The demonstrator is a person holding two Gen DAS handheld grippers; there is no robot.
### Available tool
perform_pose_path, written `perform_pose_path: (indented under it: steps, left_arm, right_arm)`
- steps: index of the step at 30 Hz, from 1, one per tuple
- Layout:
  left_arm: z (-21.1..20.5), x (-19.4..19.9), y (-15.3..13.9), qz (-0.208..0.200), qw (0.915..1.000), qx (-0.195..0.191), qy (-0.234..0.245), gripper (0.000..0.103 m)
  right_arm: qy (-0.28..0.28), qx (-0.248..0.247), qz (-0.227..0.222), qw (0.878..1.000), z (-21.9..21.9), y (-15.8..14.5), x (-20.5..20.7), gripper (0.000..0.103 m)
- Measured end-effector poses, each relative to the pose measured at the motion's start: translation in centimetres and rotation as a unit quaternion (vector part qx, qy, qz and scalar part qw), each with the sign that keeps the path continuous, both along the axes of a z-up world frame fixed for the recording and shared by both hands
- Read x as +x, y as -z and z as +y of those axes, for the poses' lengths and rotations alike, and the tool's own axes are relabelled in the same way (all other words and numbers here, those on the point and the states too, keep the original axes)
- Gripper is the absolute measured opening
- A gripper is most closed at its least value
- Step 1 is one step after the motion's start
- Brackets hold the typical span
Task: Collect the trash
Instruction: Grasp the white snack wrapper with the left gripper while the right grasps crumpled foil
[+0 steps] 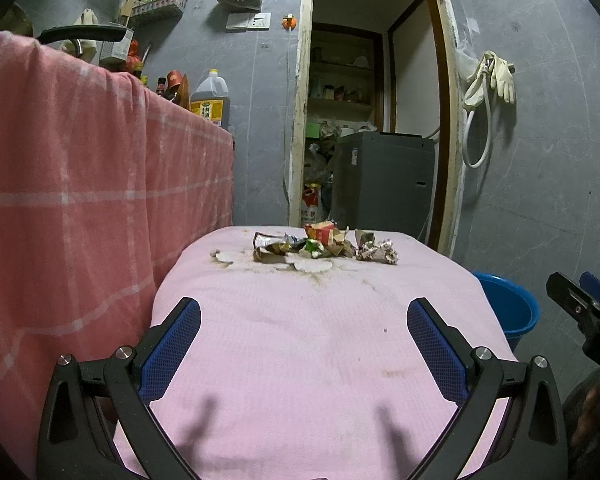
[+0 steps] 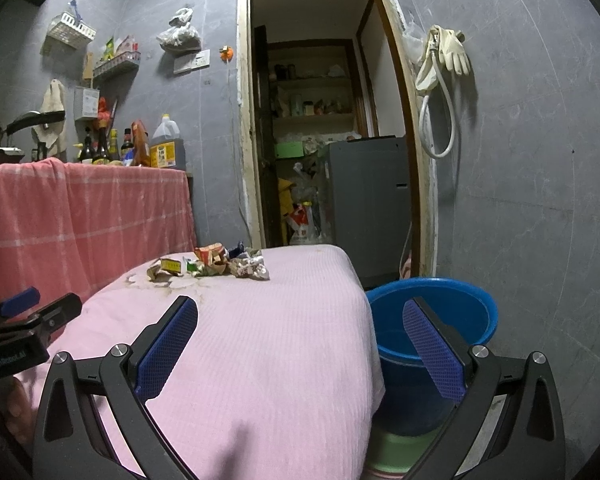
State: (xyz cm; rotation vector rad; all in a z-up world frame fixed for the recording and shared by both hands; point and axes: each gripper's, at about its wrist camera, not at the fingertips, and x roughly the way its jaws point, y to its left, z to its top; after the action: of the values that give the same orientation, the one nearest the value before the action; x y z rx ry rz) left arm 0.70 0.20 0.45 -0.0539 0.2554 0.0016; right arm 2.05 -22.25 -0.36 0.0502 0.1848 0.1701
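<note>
A heap of crumpled wrappers and paper trash [image 1: 324, 245] lies at the far end of a table under a pink cloth [image 1: 320, 352]; the right wrist view shows the heap [image 2: 212, 266] too. A blue bucket [image 2: 432, 320] stands on the floor at the table's right side, also visible as the bucket [image 1: 508, 308] in the left wrist view. My left gripper [image 1: 304, 312] hangs open over the near part of the cloth, well short of the trash. My right gripper [image 2: 300, 312] is open over the table's right edge, one finger in front of the bucket. Both hold nothing.
Brown stains and white scraps [image 1: 312, 266] mark the cloth by the heap. A counter draped in red checked cloth [image 1: 80, 184] stands left, with bottles and an oil jug [image 1: 210, 98]. An open doorway with a grey appliance [image 1: 384, 180] lies beyond the table.
</note>
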Motion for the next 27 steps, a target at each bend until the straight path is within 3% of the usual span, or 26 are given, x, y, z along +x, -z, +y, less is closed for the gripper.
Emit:
perform_pose_path:
  steps: [7, 19, 27]
  left_arm:
    - [1.3, 2.2, -2.6, -0.022, 0.9997, -0.008, -0.008, 0.101]
    - [3.8, 8.9, -5.9, -0.042, 0.9987, 0.003, -0.028, 0.101]
    - [5.1, 14.1, -6.4, -0.019, 0.9996, 0.005, -0.019, 0.101]
  right_arm:
    - [-0.024, 0.013, -0.030, 0.999, 0.3, -2.6, 1.4, 0.103]
    - [-0.062, 0.011, -0.080, 0.995, 1.9, -7.1, 8.2, 0.103]
    - [-0.089, 0.004, -0.022, 0.996, 2.8, -5.9, 15.1, 0.103]
